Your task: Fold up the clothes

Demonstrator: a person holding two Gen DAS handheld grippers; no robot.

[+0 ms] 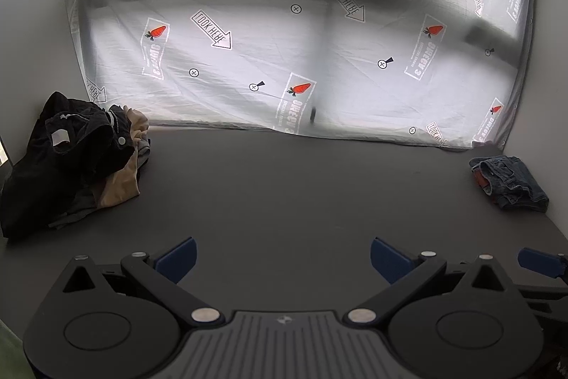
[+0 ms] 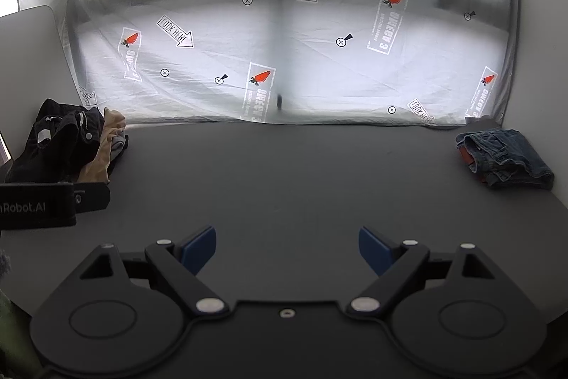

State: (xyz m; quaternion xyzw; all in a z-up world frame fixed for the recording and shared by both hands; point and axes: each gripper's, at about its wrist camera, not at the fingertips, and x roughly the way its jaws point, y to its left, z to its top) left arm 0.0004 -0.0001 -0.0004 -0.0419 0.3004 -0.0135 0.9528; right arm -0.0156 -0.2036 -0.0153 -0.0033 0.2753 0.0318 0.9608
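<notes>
Both grippers hover low over the dark table (image 1: 284,187), holding nothing. The left gripper (image 1: 283,258) has its 2 blue pads (image 1: 177,256) spread wide apart; the right gripper (image 2: 287,249) is spread the same way. A heap of black and tan clothes (image 1: 74,159) sits at the table's far left. Folded jeans (image 1: 511,182) lie at the far right, well apart from the heap.

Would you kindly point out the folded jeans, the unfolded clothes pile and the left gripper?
folded jeans (image 2: 507,159): right wrist view, top denim layer.
clothes pile (image 1: 78,144): left wrist view, black garment on top.
left gripper (image 1: 282,258): left wrist view, midway between fingertips.
</notes>
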